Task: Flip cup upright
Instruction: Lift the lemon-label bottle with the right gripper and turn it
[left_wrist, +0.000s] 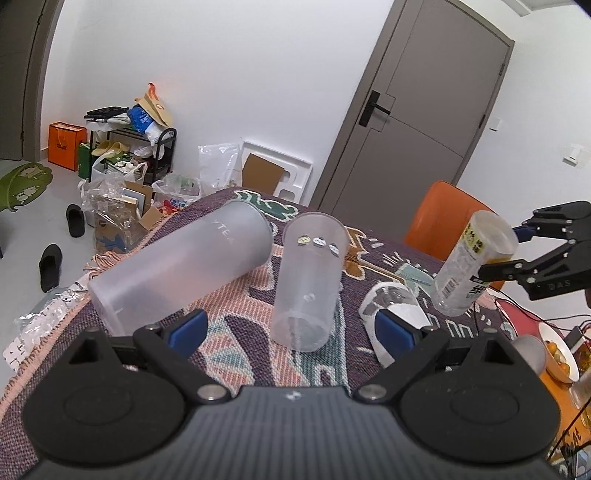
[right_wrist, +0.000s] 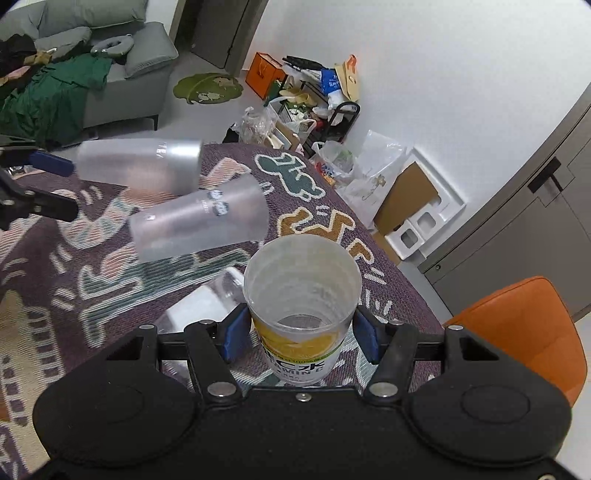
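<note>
My right gripper (right_wrist: 301, 334) is shut on a clear cup with a yellow label (right_wrist: 301, 295), held above the table, mouth up and slightly tilted; it also shows in the left wrist view (left_wrist: 472, 266). My left gripper (left_wrist: 291, 328) is open and empty, just above the table. A clear cup with small stickers (left_wrist: 308, 280) lies on its side between its fingers' line, base toward me. A large frosted cup (left_wrist: 181, 273) lies on its side to the left. A white-and-clear cup (left_wrist: 395, 314) lies by the right finger.
The table carries a patterned woven cloth (left_wrist: 236, 295). An orange chair (left_wrist: 447, 221) stands at the far right edge. A bowl of oranges (left_wrist: 557, 354) sits at the right. Bags, boxes and a shoe rack (left_wrist: 129, 155) clutter the floor beyond the table.
</note>
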